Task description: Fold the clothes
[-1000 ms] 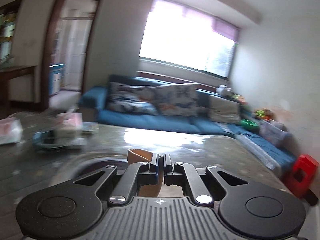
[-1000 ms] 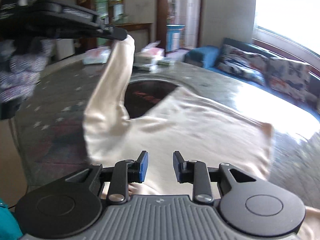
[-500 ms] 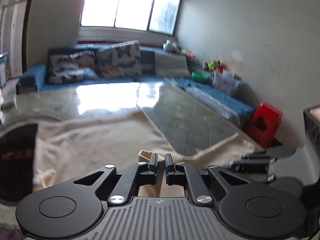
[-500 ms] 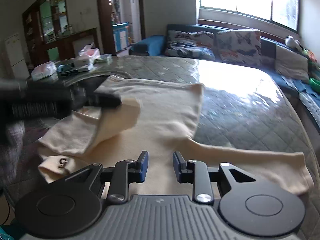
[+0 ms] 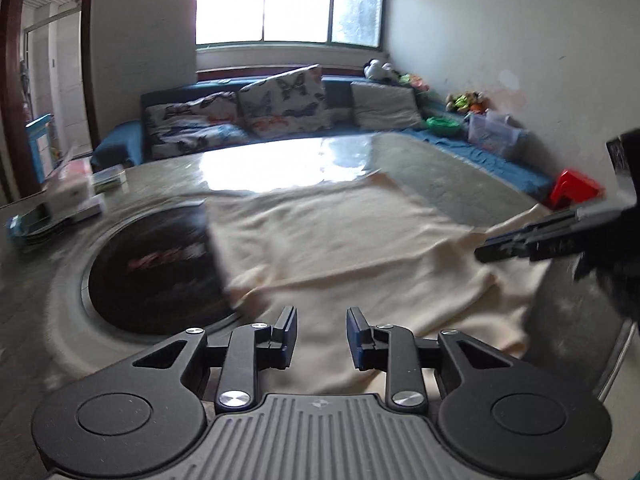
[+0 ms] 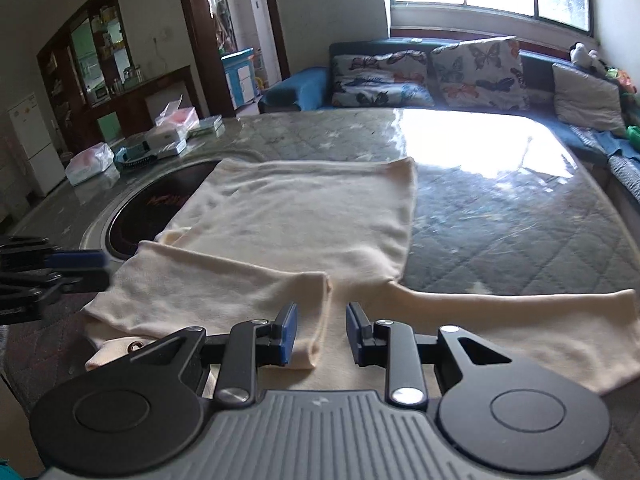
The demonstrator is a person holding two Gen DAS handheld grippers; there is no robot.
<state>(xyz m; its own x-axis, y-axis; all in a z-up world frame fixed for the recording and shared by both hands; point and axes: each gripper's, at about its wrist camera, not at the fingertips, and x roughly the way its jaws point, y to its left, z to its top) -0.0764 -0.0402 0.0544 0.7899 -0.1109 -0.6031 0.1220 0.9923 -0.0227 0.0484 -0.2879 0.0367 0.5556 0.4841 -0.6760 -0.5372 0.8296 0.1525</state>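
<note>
No legible text (round inset's [image 6: 160, 208] lettering blurred).

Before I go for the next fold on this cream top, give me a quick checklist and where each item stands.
1. Left gripper free of cloth: ok, jaws opening, nothing between them.
2. Right gripper empty: ok, jaws apart, above the cream top.
3. Left sleeve folded across the body: ok.
4. Right sleeve folded in: not ok, it lies stretched out sideways.
5. Body flat on the table: ok, slight wrinkles.
6. Collar neat: cannot tell.
</note>
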